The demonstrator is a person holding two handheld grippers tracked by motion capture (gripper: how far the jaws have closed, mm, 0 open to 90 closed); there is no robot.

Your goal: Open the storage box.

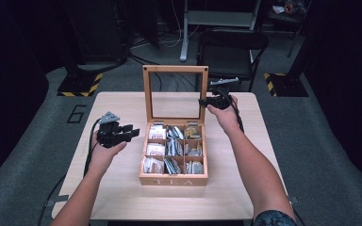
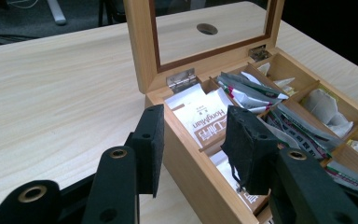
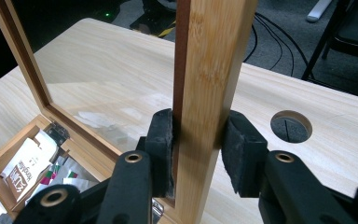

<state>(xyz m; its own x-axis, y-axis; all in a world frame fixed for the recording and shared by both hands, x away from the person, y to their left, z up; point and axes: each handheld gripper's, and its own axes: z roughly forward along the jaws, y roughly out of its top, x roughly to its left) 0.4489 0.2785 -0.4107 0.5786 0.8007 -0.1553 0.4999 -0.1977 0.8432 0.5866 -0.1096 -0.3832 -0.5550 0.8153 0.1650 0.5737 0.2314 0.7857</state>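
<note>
A pale wooden worktop (image 1: 118, 188) in a dark room; a tea box (image 1: 173, 179) sits mid-worktop – tea bags (image 1: 172, 150) fill it; right gripper (image 3: 200, 140) pinches its upright lid (image 1: 174, 70); left gripper (image 2: 193, 147) hangs open, holding nothing, over the box's left edge.

Right gripper (image 3: 198, 154) pads hide part of the lid (image 3: 205, 70) frame; the lid's top is cut off. Print on the tea bags (image 1: 172, 150) is too small to read from above.
</note>
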